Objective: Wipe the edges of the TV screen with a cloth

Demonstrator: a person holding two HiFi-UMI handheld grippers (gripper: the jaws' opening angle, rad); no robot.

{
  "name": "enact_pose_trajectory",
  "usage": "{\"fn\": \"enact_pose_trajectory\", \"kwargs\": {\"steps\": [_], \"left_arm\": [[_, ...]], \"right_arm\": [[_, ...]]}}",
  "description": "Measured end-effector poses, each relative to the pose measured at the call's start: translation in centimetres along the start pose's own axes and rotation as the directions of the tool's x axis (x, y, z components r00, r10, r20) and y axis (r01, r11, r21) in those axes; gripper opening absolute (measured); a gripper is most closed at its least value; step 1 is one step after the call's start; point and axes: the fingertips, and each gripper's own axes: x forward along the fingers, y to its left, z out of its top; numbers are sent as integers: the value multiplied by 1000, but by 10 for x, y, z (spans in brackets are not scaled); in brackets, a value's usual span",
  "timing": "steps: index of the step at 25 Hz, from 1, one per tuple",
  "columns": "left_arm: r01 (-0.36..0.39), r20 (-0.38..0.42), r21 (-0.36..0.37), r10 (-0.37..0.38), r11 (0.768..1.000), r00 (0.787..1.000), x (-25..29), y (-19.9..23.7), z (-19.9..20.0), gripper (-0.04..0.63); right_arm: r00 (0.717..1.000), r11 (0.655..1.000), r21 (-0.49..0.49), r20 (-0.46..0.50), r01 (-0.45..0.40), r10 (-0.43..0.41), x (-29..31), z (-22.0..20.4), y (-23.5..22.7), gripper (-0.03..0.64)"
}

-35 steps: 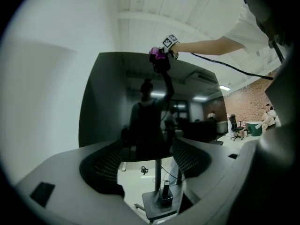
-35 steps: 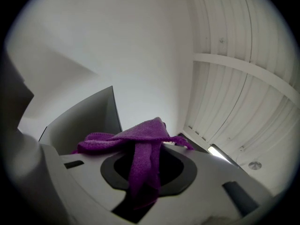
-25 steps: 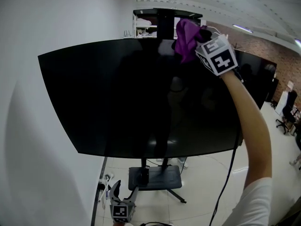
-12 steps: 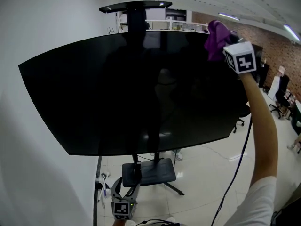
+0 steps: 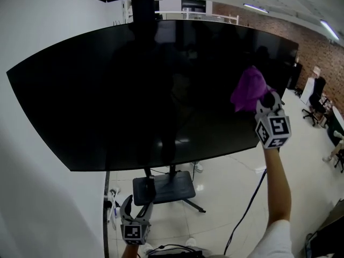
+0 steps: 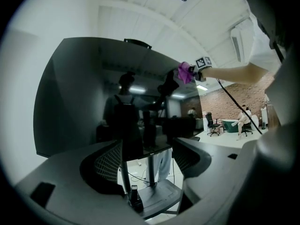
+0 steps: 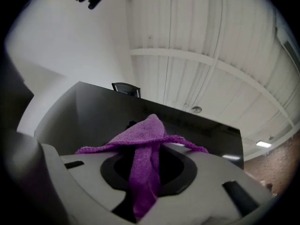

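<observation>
While the purple cloth point(image 5: 248, 88) sits by the TV screen point(image 5: 134, 90)'s right edge
right gripper point(image 5: 264, 99) is clamped on it; left gripper point(image 5: 135, 207) hangs below the TV screen, jaws apart, empty.

cloth point(image 5: 249, 88): purple | TV screen point(image 5: 134, 90): black | marker cube point(image 5: 274, 131): black-white squares | far wall point(image 5: 322, 47): red brick

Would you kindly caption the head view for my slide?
Right hand-held gripper holds a purple cloth to the TV screen near its right edge.

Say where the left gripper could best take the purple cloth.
Probably the loose bunch of the cloth standing above the right gripper, approached from the room side: its lower fold is pinched in those jaws, and the TV screen backs it.
</observation>
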Motion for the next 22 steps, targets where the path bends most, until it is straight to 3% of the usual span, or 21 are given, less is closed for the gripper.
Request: {"fn": "enact_pose_trajectory", "kwargs": {"steps": [4,9,15,22], "left_arm": [[-18,0,15,18,1000,1000,3,9,5,319],[-33,30,36,32,999,999,8,20,17,319],[-63,57,10,62,998,996,5,35,22,314],[-99,55,-12,99,995,993,-5,50,17,313]], "right_arm": [[995,979,186,-39,-88,97,-65,-74,97,98],[979,925,357,-107,-127,176,-130,-147,211,97],[956,892,442,-206,-98,208,-173,-189,305,91],[940,884,459,-256,-88,227,-188,-190,343,89]]}}
